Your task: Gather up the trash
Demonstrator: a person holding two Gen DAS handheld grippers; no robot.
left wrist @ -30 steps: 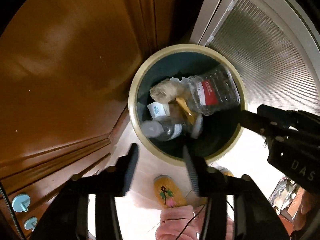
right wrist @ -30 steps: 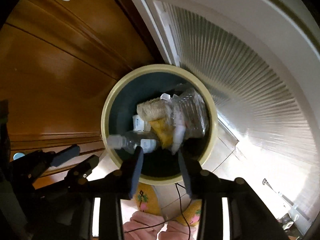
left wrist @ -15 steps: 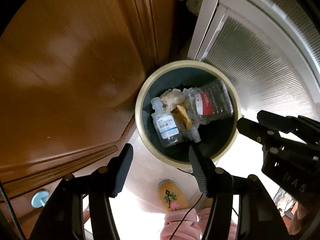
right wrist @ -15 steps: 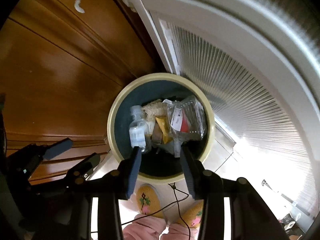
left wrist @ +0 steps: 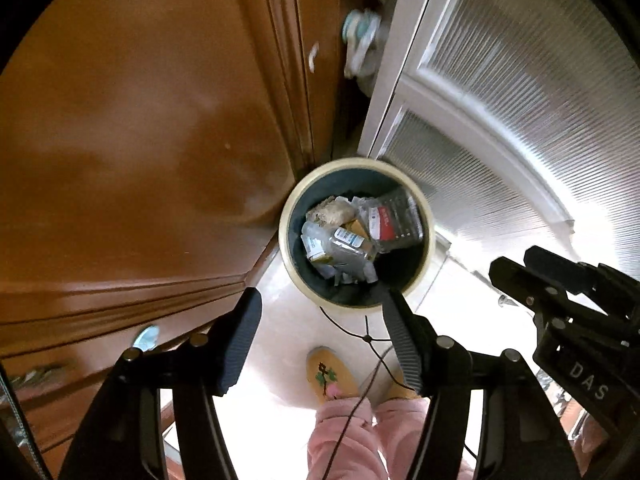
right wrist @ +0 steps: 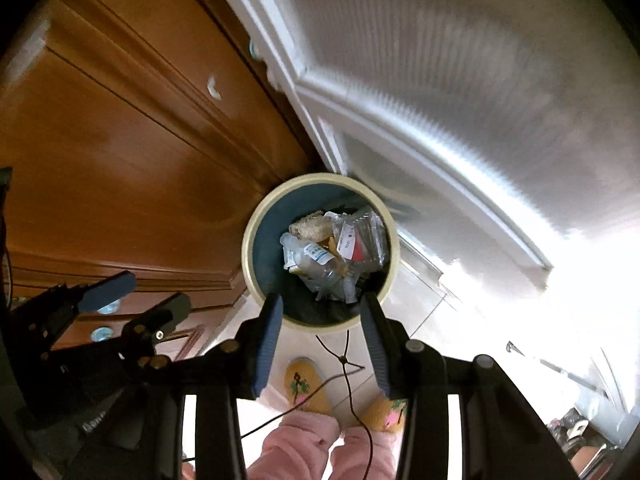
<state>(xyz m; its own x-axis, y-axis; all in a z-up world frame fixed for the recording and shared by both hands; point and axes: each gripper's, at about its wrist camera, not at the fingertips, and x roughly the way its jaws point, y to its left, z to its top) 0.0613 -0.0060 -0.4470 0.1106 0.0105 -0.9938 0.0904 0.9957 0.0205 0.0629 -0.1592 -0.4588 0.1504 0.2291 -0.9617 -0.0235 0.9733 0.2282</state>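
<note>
A round trash bin with a cream rim (left wrist: 285, 236) (right wrist: 247, 248) and dark blue inside stands on the floor below both grippers. It holds clear plastic bottles (left wrist: 394, 222) (right wrist: 362, 236), a small labelled bottle (left wrist: 346, 246) (right wrist: 316, 262), a beige crumpled piece (left wrist: 330, 212) and other scraps. My left gripper (left wrist: 320, 304) is open and empty, high above the bin. My right gripper (right wrist: 320, 308) is open and empty, also high above it. The right gripper also shows in the left wrist view (left wrist: 516, 268), and the left gripper in the right wrist view (right wrist: 140, 296).
A brown wooden cabinet (left wrist: 140, 140) stands left of the bin. A white ribbed-glass door (left wrist: 520, 112) is on the right. The person's yellow slippers (left wrist: 330, 374) and pink trouser legs (right wrist: 304, 440) are below, on a pale tiled floor, with a thin black cable (right wrist: 346, 360).
The small labelled bottle fell into the bin and settled among the trash. Both grippers have risen away from the bin, which now looks smaller, and the left jaws have opened wider.
</note>
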